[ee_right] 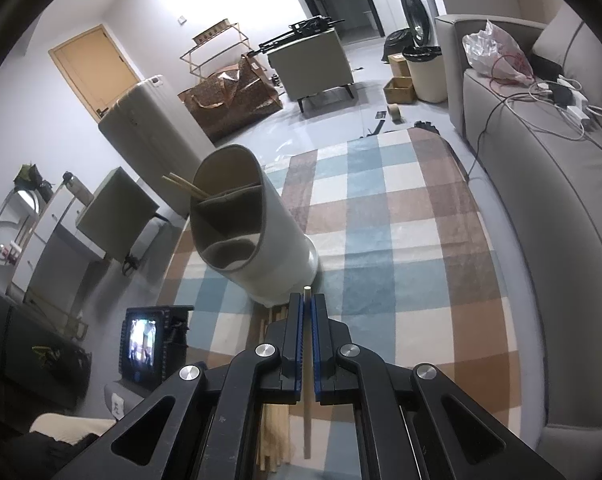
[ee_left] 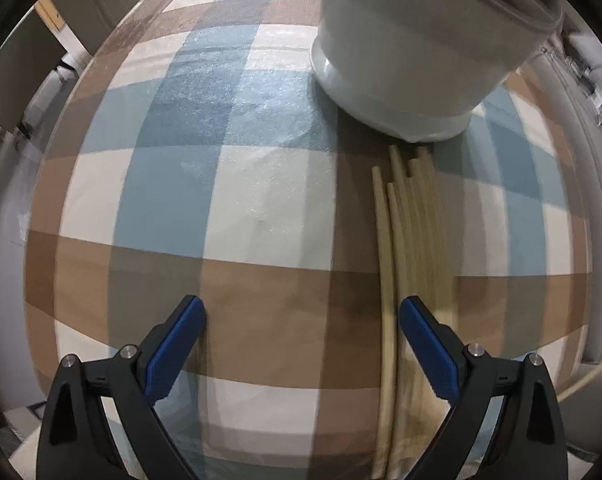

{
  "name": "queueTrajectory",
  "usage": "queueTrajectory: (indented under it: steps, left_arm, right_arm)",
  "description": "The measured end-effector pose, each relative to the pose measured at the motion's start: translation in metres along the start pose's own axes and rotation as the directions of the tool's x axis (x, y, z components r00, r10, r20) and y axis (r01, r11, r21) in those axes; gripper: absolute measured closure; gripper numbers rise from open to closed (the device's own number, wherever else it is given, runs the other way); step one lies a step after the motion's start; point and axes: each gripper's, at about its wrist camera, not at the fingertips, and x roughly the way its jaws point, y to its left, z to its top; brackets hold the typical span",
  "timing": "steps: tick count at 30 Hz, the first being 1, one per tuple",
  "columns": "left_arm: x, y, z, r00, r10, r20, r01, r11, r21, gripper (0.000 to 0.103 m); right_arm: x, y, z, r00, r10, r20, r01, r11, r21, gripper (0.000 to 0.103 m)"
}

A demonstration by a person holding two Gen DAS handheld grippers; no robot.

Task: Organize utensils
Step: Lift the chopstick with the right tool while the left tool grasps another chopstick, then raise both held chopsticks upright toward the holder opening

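Between our left claw's [ee_left: 301, 316] spread fingers lies only checked cloth; the pale wooden chopsticks [ee_left: 405, 248] sit under its right finger. Our right claw [ee_right: 307, 312] pinches one chopstick [ee_right: 307, 420], which could miss the white divided holder [ee_right: 257, 224] ahead.

Holder [ee_left: 413, 52] top is cut off by the left wrist view's upper edge, rim blurred; its compartments don't show there. Chopstick pile [ee_left: 405, 248] runs off the bottom edge, and the right finger [ee_left: 429, 348] hides part of it. In the right wrist view the pile [ee_right: 275, 436] sits mostly behind the gripper body, count unclear. The held chopstick [ee_right: 307, 294] shows only its tip and a lower stretch; the middle is hidden between the pads. Small screen [ee_right: 141, 344] content is too small to read. Items on the sofa [ee_right: 541, 200] are blurred.
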Motion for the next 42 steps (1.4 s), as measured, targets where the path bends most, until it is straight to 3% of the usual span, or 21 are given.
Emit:
queueTrajectory:
  steps: [7, 10, 16, 20, 25, 30, 34, 39, 42]
  left_arm:
    - [0.001, 0.006, 0.008, 0.999, 0.032, -0.015, -0.032, 0.999, -0.033, 0.010]
    - [-0.001, 0.000, 0.017, 1.000, 0.030, 0.004, -0.030, 0.999, -0.016, 0.017]
    - [-0.007, -0.016, 0.027, 0.999, 0.017, 0.044, -0.019, 0.999, 0.041, 0.053]
    - [-0.004, -0.026, 0.021, 0.998, -0.006, 0.064, 0.002, 0.998, 0.056, 0.101]
    - [-0.005, -0.018, 0.026, 0.995, -0.077, 0.061, 0.078, 0.997, -0.010, 0.102]
    - [-0.037, -0.006, 0.013, 0.979, -0.125, 0.164, 0.131, 0.991, -0.026, 0.102]
    - [-0.077, 0.004, 0.001, 0.937, -0.205, 0.283, 0.215, 0.977, -0.004, 0.102]
    - [-0.121, 0.010, -0.012, 0.877, -0.242, 0.414, 0.228, 0.970, 0.085, 0.102]
    - [-0.122, 0.011, 0.003, 0.860, -0.254, 0.443, 0.216, 0.967, 0.135, 0.102]
  right_arm:
    - [0.001, 0.000, 0.000, 1.000, -0.001, -0.005, 0.001, 1.000, 0.006, 0.100]
    - [0.002, -0.001, 0.000, 1.000, 0.000, -0.008, 0.000, 1.000, 0.006, 0.100]
    - [0.005, -0.004, -0.001, 1.000, -0.002, -0.015, 0.002, 1.000, 0.011, 0.100]
    - [0.007, -0.005, 0.000, 1.000, -0.005, -0.018, 0.006, 1.000, 0.015, 0.100]
    - [0.010, -0.005, 0.000, 1.000, -0.009, -0.022, 0.009, 1.000, 0.012, 0.100]
    - [0.012, -0.002, 0.000, 1.000, -0.005, -0.022, 0.006, 1.000, 0.011, 0.100]
    - [0.011, 0.008, 0.000, 1.000, 0.010, 0.002, -0.010, 1.000, -0.010, 0.100]
    - [0.012, 0.029, -0.001, 0.999, 0.016, 0.032, -0.013, 0.997, -0.078, 0.100]
    - [0.011, 0.041, -0.002, 0.998, 0.015, 0.063, -0.008, 0.993, -0.119, 0.100]
